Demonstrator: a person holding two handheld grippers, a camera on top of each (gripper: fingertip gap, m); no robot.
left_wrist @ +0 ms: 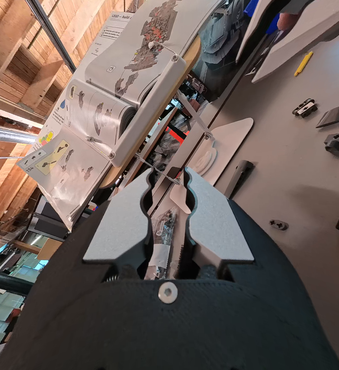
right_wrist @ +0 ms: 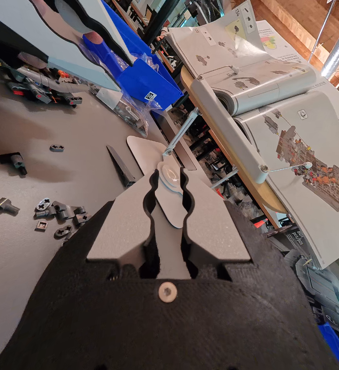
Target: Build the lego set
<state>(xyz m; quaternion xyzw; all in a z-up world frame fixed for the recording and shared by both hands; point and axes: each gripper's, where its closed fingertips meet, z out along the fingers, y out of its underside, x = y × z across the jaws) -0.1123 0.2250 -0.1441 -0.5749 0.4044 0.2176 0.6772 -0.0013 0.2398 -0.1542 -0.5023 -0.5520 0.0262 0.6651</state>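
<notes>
- Our left tongs (left_wrist: 167, 174) stand moderately apart with nothing between the pads. Through the gap we see only the scene behind them.
- Just beneath them, towards 6 o'clock in the left wrist view, lies a clear plastic bag (left_wrist: 163, 226) of small dark parts. It is the nearest thing to these tongs, and they do not touch it.
- We judge the bag light, soft and crinkly, and its film slippery. The flat sealed edge looks the surest place to pinch, because the loose parts inside would shift under a grip on the bulge.
- Our right tongs (right_wrist: 168, 174) are narrowly parted and also bare. They hang above the white base plate (right_wrist: 144, 152) of a book stand without touching it.
- At 9 o'clock of the right tongs a dark tapered piece (right_wrist: 120, 168) lies on the grey table (right_wrist: 74, 130). It looks stiff, light and smooth, best taken across its narrow sides.
- At 8 o'clock a cluster of small grey pieces (right_wrist: 62, 214) lies near the tongs' body. These are hard and tiny, so they would likely skid on the table.
- Farther out, at 2 o'clock, an open instruction booklet (right_wrist: 254, 60) rests on the stand, held by wire page clips.
- At 11 o'clock a blue bin (right_wrist: 144, 80) sits at the table's far edge.
</notes>
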